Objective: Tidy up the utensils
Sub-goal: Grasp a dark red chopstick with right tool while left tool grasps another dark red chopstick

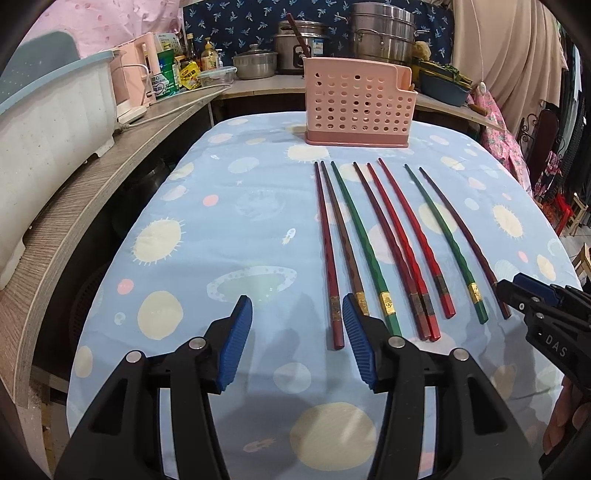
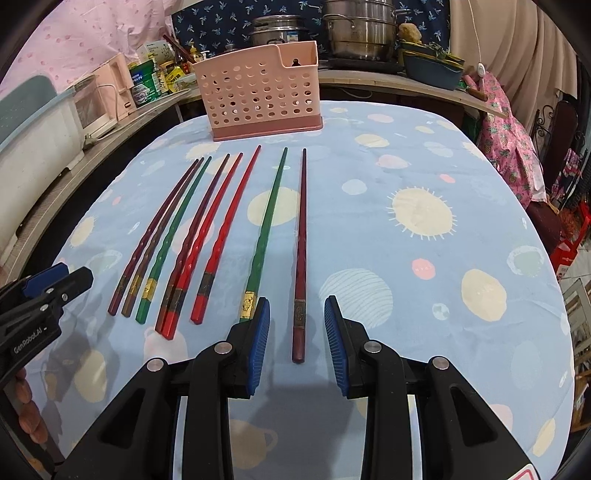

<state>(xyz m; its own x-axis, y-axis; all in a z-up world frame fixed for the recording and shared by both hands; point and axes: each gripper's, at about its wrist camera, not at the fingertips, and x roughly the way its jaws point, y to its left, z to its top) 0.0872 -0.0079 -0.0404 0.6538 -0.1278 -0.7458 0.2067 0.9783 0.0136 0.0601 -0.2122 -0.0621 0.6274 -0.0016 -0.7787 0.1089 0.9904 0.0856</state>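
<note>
Several chopsticks lie side by side on the blue space-print cloth (image 1: 221,206), tips toward a pink perforated utensil holder (image 1: 358,101) at the far end, which also shows in the right wrist view (image 2: 258,94). They are dark red, brown, green and bright red. My left gripper (image 1: 297,317) is open and empty, just left of the leftmost dark red chopstick (image 1: 327,251). My right gripper (image 2: 297,321) is open, its fingers either side of the thick end of the rightmost dark chopstick (image 2: 300,258), with a green chopstick (image 2: 267,221) by its left finger.
A wooden counter (image 1: 92,192) runs along the left with a white-and-blue bin (image 1: 48,122), a pink kettle, bottles and steel pots (image 1: 382,33) behind. A blue tray (image 2: 432,70) sits on the back right shelf.
</note>
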